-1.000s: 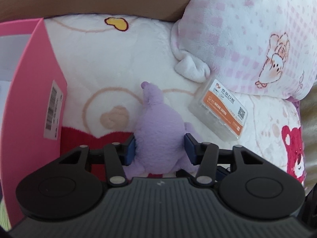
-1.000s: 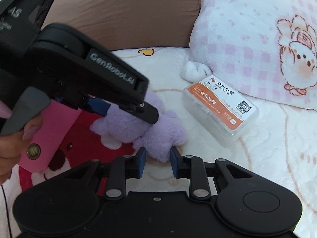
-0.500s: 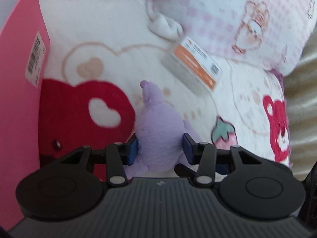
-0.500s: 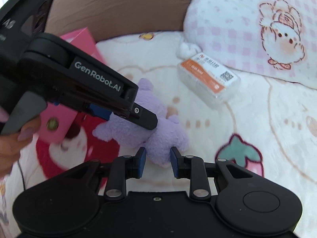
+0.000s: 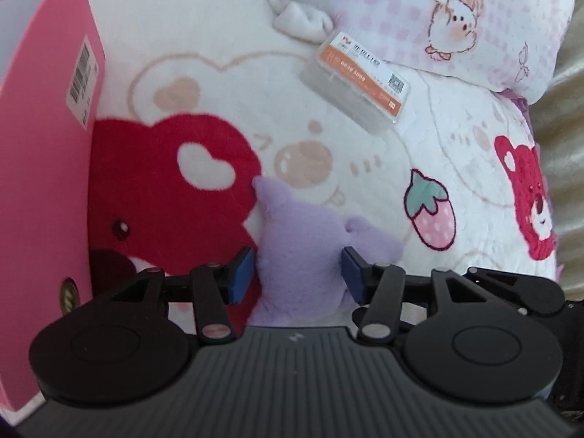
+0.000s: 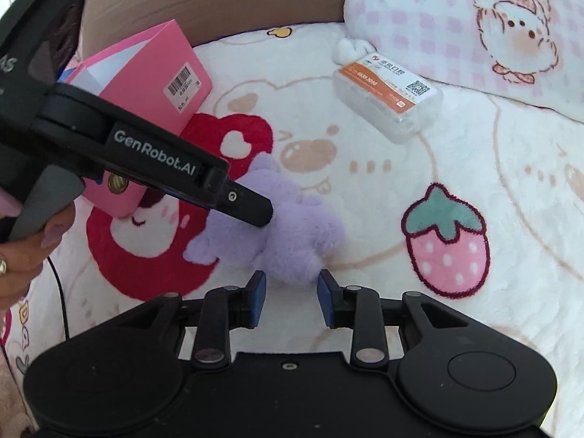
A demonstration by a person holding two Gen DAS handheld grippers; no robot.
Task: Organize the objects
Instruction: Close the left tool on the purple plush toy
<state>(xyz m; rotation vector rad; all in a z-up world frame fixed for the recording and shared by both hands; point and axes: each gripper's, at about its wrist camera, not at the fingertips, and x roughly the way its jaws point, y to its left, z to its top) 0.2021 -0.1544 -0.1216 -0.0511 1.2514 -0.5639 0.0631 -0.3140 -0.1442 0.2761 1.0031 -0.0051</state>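
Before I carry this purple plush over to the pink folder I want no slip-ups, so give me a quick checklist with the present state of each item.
1. Purple plush between the left tongs: ok.
2. Left tongs gripping firmly: not ok, the jaws are opening.
3. Right tongs free of objects: ok, nothing between them.
4. Pink folder standing open: ok.
5. Clear plastic box away from the plush, beside the pillow: ok.
6. Room inside the folder: cannot tell.
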